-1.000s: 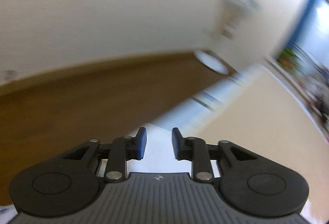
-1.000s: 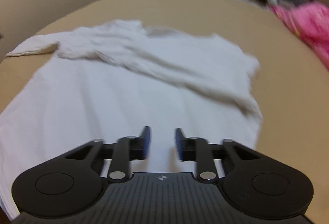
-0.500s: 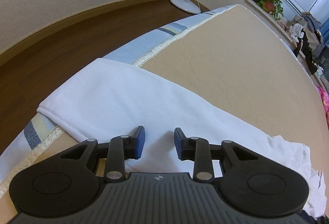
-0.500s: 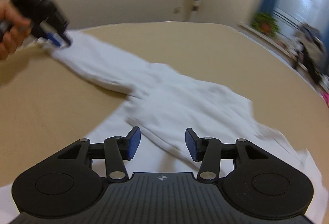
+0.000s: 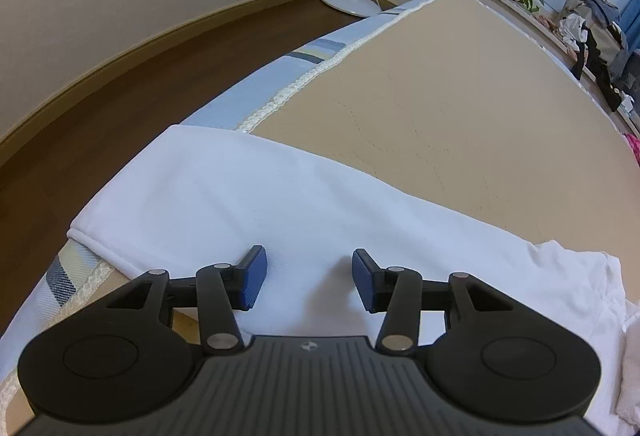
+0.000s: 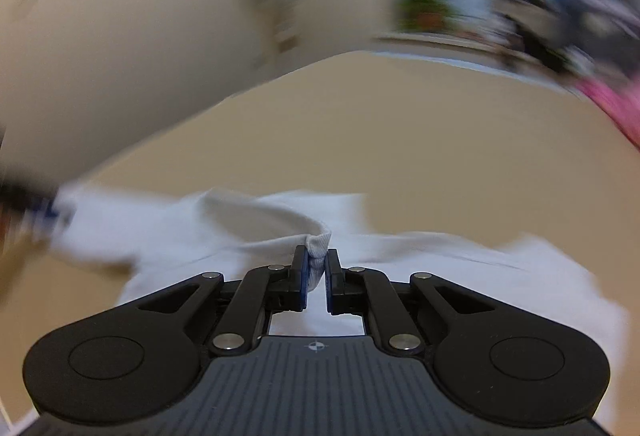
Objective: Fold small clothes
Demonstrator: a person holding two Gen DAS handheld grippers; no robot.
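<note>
Beige bedding (image 5: 440, 84) covers the mattress under a white T-shirt (image 5: 256, 204), whose hemmed end lies near the bed's edge by the wooden floor (image 5: 120, 84). I hold my left gripper (image 5: 306, 276) just above that cloth, jaws opening with nothing pinched. My right gripper (image 6: 316, 268) is clamped on a fold of the shirt (image 6: 256, 232).

Motion blur smears the plant (image 6: 424, 10) and fan (image 6: 276, 16).
</note>
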